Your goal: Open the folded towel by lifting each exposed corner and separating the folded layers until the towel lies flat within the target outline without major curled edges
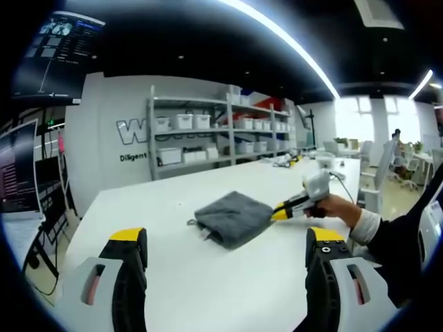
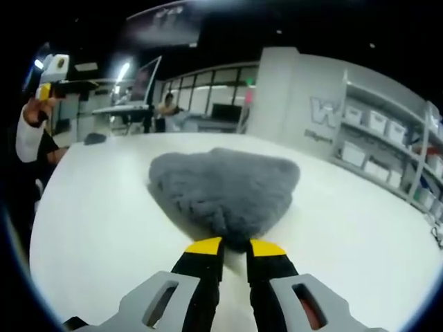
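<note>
Left gripper (image 1: pixel 225 245) raised well back from the work, fingers (image 1: pixel 128 238) spread wide with nothing between them, hovering above bare white table (image 1: pixel 173 290). Ahead, mid-table, the folded grey towel (image 1: pixel 232 218), a compact wad with a small tag or loop poking from its near-left edge. At the towel's right edge, the right gripper (image 1: pixel 280 213) with its yellow tips drawn together on a corner, a hand (image 1: pixel 339 207) behind it.

From the right gripper view: towel (image 2: pixel 225 187) directly beyond the right gripper (image 2: pixel 235 247), fingers (image 2: pixel 204 247) nearly shut, narrow gap pinching the nearest edge of the cloth. No target outline discernible on the table (image 2: pixel 90 221).

Judged step: first corner taken, towel not yet opened. Next move likely a lift and peel of that corner away from the stack, with the open left gripper brought in to pin or catch the opposite layer so the whole wad does not drag along.
</note>
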Demonstrator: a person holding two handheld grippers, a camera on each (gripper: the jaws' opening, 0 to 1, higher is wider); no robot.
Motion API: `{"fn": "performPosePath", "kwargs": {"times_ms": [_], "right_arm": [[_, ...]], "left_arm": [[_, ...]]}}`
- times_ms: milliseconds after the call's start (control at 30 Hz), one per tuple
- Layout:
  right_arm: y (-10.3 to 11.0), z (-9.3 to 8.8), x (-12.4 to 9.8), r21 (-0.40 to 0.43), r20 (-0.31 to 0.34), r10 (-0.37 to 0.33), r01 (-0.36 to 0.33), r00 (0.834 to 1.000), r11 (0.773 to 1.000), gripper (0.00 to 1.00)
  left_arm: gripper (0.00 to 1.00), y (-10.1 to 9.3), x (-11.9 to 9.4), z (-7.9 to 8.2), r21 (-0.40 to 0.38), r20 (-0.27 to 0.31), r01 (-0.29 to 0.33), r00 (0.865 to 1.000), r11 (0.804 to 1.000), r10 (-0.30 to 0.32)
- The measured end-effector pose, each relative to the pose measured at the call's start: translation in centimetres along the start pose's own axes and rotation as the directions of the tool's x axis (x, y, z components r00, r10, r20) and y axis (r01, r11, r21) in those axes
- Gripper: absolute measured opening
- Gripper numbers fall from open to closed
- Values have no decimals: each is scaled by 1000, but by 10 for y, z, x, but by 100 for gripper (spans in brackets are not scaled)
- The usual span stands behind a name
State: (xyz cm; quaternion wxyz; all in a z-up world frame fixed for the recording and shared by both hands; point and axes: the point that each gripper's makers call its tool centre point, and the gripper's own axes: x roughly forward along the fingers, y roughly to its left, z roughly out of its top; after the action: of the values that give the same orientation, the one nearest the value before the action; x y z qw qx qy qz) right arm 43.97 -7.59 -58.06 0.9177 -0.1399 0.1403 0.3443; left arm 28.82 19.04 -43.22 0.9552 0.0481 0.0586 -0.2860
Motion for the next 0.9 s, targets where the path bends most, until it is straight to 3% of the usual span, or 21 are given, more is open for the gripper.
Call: {"fn": "performPosePath", "kwargs": {"times_ms": [267, 433, 900], "right_arm": [[0, -1, -1, 41, -2, 19, -19, 1000, 999, 3], [0, 0, -2, 46, 2, 24, -24, 1000, 999, 1], [7, 0, -4, 1, -22, 44, -44, 999, 999, 0]], "left_arm": [[92, 2, 2, -2, 0, -4, -1, 1000, 1000, 1], [90, 5, -1, 4, 11, 28, -24, 999, 1000, 23], [89, 7, 0, 5, 35, 32, -46, 998, 998, 45]]}}
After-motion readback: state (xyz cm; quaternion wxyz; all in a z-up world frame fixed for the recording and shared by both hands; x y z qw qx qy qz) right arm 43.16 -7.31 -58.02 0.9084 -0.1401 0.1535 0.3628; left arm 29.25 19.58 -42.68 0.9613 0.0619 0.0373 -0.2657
